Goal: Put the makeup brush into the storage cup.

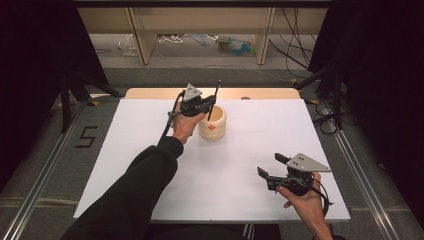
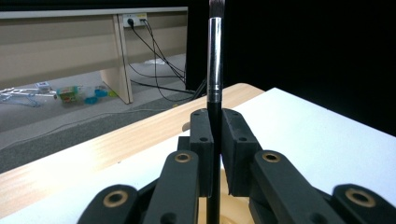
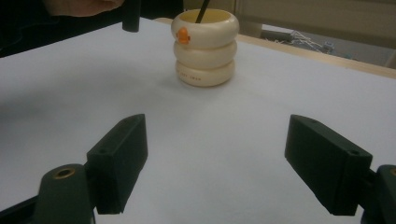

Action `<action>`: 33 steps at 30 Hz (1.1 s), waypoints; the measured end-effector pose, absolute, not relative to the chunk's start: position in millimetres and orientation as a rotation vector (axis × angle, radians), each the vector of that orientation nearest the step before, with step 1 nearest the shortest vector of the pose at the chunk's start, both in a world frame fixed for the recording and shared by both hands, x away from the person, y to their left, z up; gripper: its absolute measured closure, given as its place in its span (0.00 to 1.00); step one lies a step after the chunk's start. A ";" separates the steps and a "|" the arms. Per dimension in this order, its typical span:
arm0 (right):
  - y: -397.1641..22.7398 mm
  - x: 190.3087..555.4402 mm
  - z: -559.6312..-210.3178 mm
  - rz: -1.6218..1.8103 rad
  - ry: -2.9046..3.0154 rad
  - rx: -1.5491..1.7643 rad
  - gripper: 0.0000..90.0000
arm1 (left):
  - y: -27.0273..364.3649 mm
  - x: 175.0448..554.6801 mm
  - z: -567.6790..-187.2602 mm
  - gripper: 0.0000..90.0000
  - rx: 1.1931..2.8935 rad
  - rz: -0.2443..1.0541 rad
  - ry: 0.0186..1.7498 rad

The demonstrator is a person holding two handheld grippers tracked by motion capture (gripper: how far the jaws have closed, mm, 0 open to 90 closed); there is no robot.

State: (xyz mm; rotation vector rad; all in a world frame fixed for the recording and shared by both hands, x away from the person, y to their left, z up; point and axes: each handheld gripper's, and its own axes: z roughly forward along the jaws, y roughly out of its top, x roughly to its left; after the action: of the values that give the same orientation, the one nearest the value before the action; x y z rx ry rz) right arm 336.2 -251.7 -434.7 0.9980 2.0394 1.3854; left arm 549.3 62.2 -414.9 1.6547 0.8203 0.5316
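Left tool clamps the slim black makeup brush in the cream ribbed cup at 12 o'clock; right tool gapes open. A tilted pull could topple it.

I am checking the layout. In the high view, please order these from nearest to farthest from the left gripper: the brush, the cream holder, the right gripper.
1. The brush: clamped upright in the left gripper, bristles up.
2. The cream holder: just beneath and beside that gripper, with the brush's lower end inside.
3. The right gripper: open, far off at the white table's near right corner.
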 end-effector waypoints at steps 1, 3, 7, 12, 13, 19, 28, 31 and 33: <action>-251.7 336.2 -434.7 1.385 2.039 0.998 0.25 | 62.2 549.3 -414.9 0.93 1.655 0.532 0.820; -251.1 335.5 -434.7 1.394 2.049 1.018 0.25 | 62.2 548.9 -416.1 0.93 1.662 0.534 0.818; -251.9 336.0 -434.4 1.384 2.041 1.004 0.25 | 62.8 548.5 -419.0 0.93 1.684 0.529 0.829; -251.9 336.1 -434.4 1.384 2.040 1.005 0.25 | 61.0 547.4 -421.1 0.93 1.709 0.518 0.842; -251.9 336.1 -434.4 1.384 2.040 1.005 0.25 | 60.8 547.6 -421.7 0.93 1.719 0.522 0.838; -251.2 335.4 -434.8 1.393 2.049 1.019 0.25 | 60.8 548.6 -424.0 0.92 1.745 0.515 0.854; -251.8 334.6 -433.8 1.373 2.056 1.031 0.25 | 63.2 541.8 -412.7 0.63 1.708 0.506 0.890; -251.5 335.2 -434.4 1.390 2.053 1.022 0.25 | 65.5 539.2 -407.7 0.52 1.701 0.486 0.915; -251.8 335.6 -434.3 1.383 2.047 1.010 0.25 | 68.2 537.5 -405.0 0.47 1.686 0.454 0.935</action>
State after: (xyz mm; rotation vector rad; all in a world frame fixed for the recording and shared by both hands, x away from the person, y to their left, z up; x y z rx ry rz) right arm 335.6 -251.8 -434.3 1.0102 2.0470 1.3835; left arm 537.5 68.2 -405.0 1.6859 0.9352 0.4544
